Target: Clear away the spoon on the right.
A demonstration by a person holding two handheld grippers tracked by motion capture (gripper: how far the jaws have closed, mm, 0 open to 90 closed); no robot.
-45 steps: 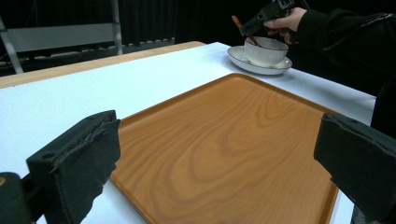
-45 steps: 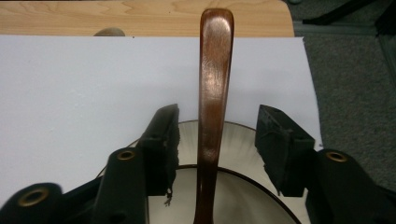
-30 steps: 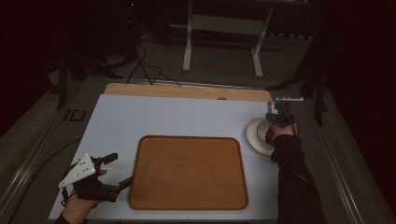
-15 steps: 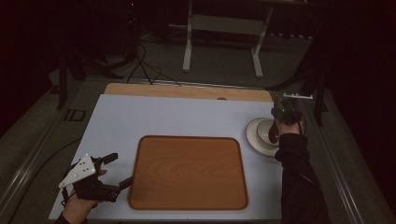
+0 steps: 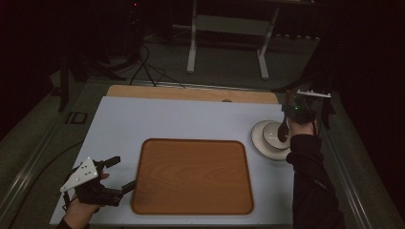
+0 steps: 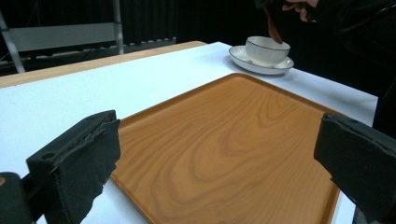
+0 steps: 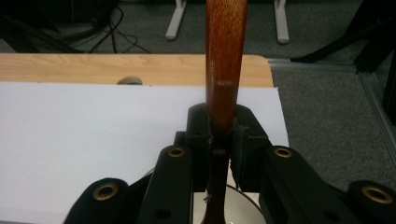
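Spoon [image 7: 225,56] handle is sitting clamped in right gripper [image 7: 219,135] jaws, bowl end dipping into bowl [image 6: 267,49] on saucer [image 5: 260,143] (far right of tabletop); keep it vertical when lifting. Left gripper [image 5: 112,174] is idling, jaws apart, beside tray [image 5: 191,176]

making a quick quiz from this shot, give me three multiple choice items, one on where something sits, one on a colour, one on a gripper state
1. Where is the bowl?
A. on the tray
B. on a saucer right of the tray
C. on the floor

2. What colour is the tray?
A. wood brown
B. blue
C. white

3. What is the right gripper doing?
A. open, empty
B. shut on the bowl's rim
C. shut on a wooden spoon

Answers:
1 B: the bowl rests on the saucer beside the tray.
2 A: wood grain shows.
3 C: the jaws pinch the spoon handle.
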